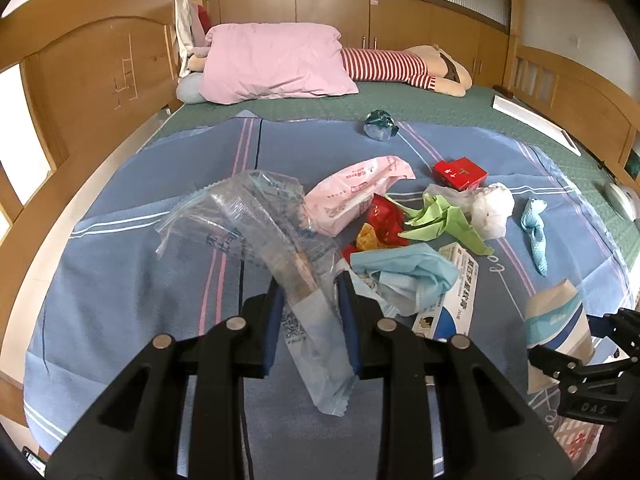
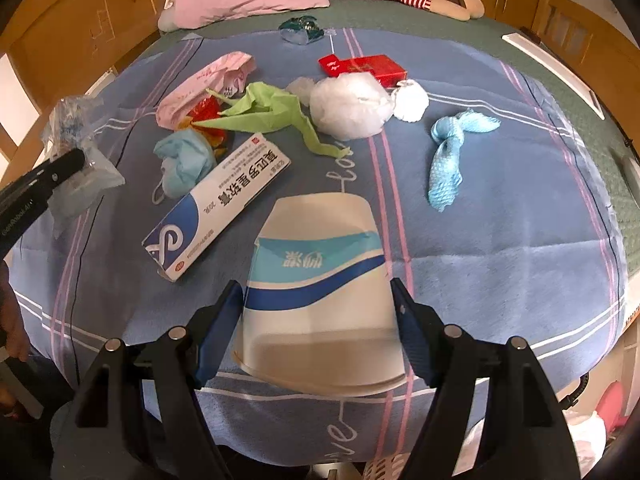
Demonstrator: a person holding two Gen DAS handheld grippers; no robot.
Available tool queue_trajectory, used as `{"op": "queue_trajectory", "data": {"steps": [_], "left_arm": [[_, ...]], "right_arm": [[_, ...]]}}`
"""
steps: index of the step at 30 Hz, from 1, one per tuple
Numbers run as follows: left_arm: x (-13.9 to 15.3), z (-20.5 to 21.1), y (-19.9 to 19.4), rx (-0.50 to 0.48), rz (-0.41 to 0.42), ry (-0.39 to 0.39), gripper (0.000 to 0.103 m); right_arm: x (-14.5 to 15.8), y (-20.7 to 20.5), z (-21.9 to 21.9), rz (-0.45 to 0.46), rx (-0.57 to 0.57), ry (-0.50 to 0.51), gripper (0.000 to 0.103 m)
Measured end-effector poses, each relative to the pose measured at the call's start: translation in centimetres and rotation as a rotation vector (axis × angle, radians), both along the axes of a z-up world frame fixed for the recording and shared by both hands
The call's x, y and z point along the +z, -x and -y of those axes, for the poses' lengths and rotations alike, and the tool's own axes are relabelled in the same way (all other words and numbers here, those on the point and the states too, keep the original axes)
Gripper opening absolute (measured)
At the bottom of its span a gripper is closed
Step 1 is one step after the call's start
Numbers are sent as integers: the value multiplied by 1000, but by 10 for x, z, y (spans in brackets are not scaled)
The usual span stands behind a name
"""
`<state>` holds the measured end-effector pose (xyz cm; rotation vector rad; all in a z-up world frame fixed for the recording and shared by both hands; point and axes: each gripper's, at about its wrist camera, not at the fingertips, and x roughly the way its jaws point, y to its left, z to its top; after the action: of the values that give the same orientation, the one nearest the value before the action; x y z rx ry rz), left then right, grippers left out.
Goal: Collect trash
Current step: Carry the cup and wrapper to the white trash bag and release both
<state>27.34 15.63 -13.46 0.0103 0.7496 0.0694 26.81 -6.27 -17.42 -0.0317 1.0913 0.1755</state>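
Observation:
My left gripper [image 1: 310, 284] is shut on a clear plastic wrapper [image 1: 256, 224] and holds it above the blue blanket [image 1: 132, 264]; it also shows at the left of the right wrist view [image 2: 76, 160]. My right gripper [image 2: 316, 296] is shut on a white paper cup [image 2: 320, 276] with a blue band, lying on its side; the cup also shows in the left wrist view [image 1: 556, 320]. Trash lies on the blanket: a white and blue medicine box [image 2: 216, 204], a blue face mask [image 2: 184, 160], green paper [image 2: 268, 114], a pink packet [image 2: 204, 84], a white plastic wad [image 2: 350, 110].
A red box [image 2: 368, 68], a blue net wrap [image 2: 448, 156], a small white wad [image 2: 410, 100] and a teal crumpled wrapper [image 2: 302, 30] also lie on the blanket. A pink pillow [image 1: 272, 64] and a striped doll [image 1: 400, 66] lie at the far end. Wooden bed frames [image 1: 80, 80] flank both sides.

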Motion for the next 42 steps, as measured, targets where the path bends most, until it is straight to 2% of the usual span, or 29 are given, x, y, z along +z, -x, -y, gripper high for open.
{"op": "queue_trajectory", "data": {"steps": [10, 18, 23, 31, 37, 40, 42], "left_arm": [[3, 1, 5, 1, 9, -5, 28], [7, -3, 7, 8, 14, 14, 28], [7, -6, 7, 14, 6, 26, 28], [8, -8, 8, 12, 9, 34, 28], [7, -7, 7, 12, 4, 31, 28], [7, -7, 8, 10, 0, 30, 28], [7, -7, 9, 7, 0, 31, 28]], "right_arm": [[-16, -3, -3, -55, 0, 2, 74], [-24, -12, -9, -56, -47, 104, 82], [-36, -19, -22, -60, -29, 201, 84], [-35, -13, -26, -36, 9, 176, 74], [-24, -10, -26, -26, 12, 143, 74], [-20, -4, -21, -34, 10, 93, 74], [-6, 3, -9, -6, 10, 43, 74]]}}
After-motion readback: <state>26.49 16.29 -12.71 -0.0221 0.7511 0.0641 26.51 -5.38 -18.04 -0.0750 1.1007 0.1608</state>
